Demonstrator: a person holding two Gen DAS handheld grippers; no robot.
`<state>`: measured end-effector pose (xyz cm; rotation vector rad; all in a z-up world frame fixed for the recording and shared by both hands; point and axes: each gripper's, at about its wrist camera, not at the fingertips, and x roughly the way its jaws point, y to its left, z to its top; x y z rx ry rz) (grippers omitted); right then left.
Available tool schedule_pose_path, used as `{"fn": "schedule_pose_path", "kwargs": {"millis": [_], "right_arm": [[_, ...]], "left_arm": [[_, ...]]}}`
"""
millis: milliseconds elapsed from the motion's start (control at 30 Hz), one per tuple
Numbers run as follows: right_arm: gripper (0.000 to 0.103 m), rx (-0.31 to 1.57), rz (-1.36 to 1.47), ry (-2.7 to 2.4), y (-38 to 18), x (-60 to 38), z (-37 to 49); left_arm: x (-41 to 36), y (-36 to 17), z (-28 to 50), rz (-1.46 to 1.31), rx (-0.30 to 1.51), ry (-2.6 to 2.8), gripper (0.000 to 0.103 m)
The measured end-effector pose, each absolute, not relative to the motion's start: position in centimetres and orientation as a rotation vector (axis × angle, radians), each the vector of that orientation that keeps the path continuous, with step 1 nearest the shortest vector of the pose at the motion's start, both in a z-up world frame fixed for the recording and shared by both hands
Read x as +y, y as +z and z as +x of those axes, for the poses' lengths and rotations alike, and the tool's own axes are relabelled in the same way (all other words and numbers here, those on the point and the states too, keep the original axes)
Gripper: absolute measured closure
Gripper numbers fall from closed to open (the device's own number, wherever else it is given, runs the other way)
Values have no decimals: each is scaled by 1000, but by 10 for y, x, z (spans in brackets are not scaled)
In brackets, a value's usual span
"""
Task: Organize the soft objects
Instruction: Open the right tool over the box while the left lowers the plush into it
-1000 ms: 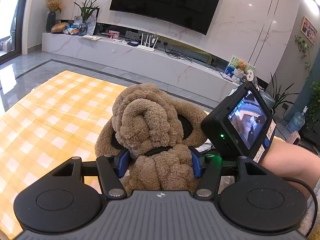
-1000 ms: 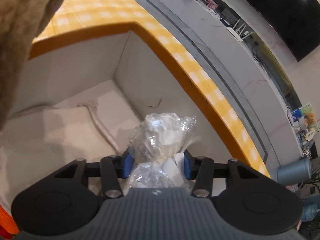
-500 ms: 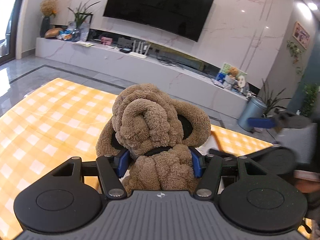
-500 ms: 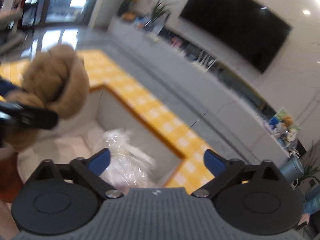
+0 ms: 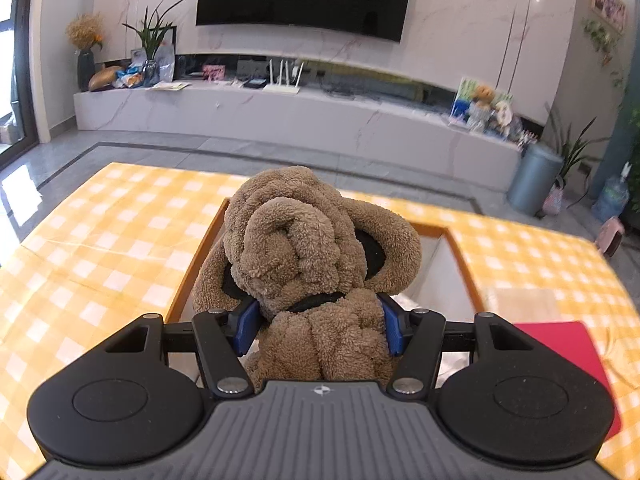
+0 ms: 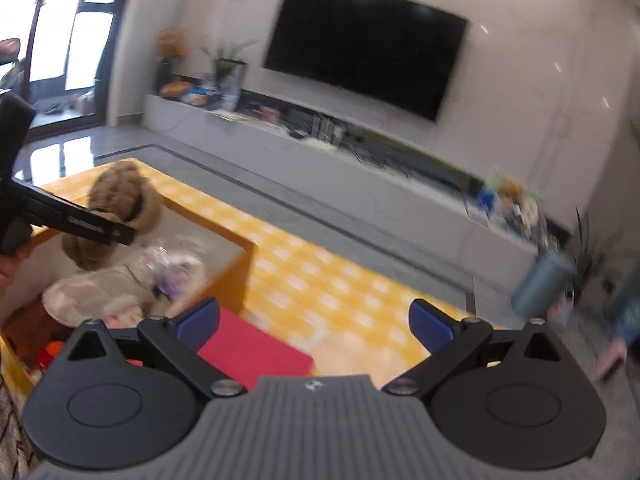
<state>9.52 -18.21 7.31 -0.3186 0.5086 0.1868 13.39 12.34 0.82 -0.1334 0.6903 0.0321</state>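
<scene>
Our right gripper (image 6: 314,322) has just dropped the crinkly clear plastic bag (image 6: 172,266) into the orange-rimmed white box (image 6: 236,246) and gapes empty; our left gripper (image 5: 318,322) clamps the knotted brown plush toy (image 5: 304,240), due next.

Your work surface is a table (image 5: 100,248) under a yellow-and-white checked cloth, filling the lower half of the left wrist frame. A white-walled, orange-rimmed box (image 5: 460,256) sits at its centre, seemingly sunk into it. A flat red item (image 5: 560,344) lies on the cloth at the lower right, just beside the box. In your right wrist frame, the same red item (image 6: 252,352) lies at lower centre, by the box's near corner (image 6: 236,276).
</scene>
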Motion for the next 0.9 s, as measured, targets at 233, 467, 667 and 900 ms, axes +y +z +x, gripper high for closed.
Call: {"fn": "schedule_pose_path", "kwargs": {"millis": [233,467,667,900], "right_arm": [[4,530,-252,56,49,-221,81],[5,564,-258,-158,47,-265,79],[5,574,-159,-259,46,-310,77],[5,605,-78,-311,35,-338,81]], "left_arm": [[111,-6,143,-41,725,130,20],[88,-2,127,80,617,241,6],[85,6,118,46,622,224,6],[70,13,112,74,626,198,6]]}}
